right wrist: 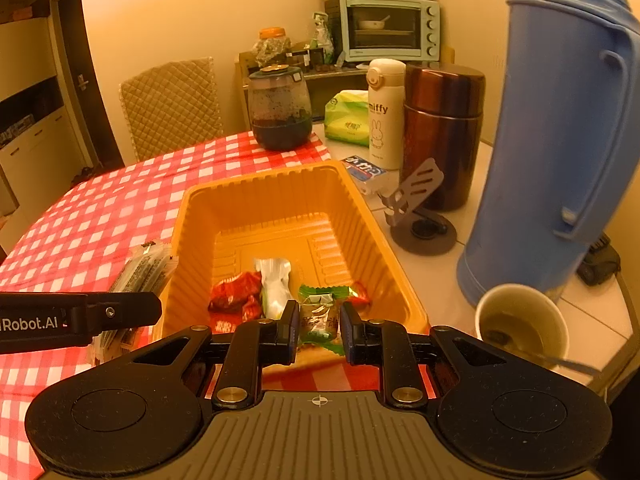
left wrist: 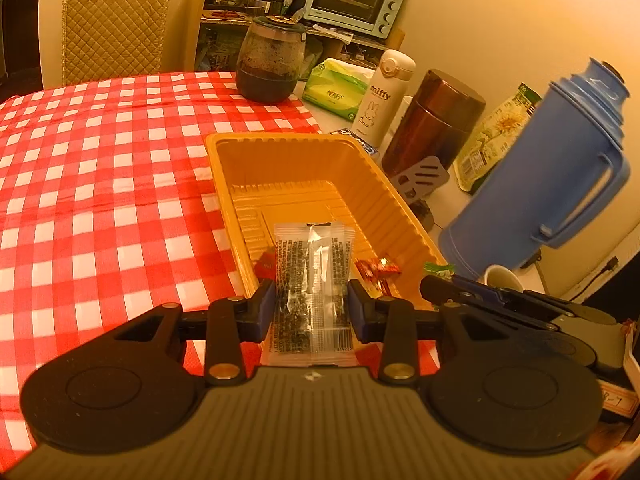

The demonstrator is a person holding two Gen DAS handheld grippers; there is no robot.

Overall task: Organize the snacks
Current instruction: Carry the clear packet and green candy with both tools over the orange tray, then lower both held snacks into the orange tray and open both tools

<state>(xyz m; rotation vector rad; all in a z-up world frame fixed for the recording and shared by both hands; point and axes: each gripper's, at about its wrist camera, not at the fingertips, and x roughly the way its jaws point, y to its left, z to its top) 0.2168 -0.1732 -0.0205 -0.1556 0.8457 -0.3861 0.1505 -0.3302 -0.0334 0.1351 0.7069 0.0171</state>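
An orange plastic tray point(left wrist: 362, 184) point(right wrist: 352, 200) sits on the red checked tablecloth. My left gripper point(left wrist: 312, 306) is shut on a clear snack packet point(left wrist: 310, 280) with dark contents, held upright over the tray's near end. That same packet point(right wrist: 144, 268) shows at the tray's left rim in the right wrist view, with the left gripper's arm in front of it. My right gripper point(right wrist: 319, 326) is shut on a green-wrapped candy point(right wrist: 318, 316) at the tray's near rim. Inside the tray lie red-wrapped candies point(right wrist: 236, 290) point(left wrist: 378, 270) and a white packet point(right wrist: 274, 284).
A blue thermos point(right wrist: 560, 140) point(left wrist: 556, 160), a brown flask point(right wrist: 442, 128), a white Miffy bottle point(right wrist: 384, 108), a phone stand point(right wrist: 420, 216) and a paper cup of tea point(right wrist: 520, 324) crowd the tray's right side. A dark glass jar point(left wrist: 270, 62) stands behind it. The checked tablecloth point(left wrist: 100, 168) stretches left.
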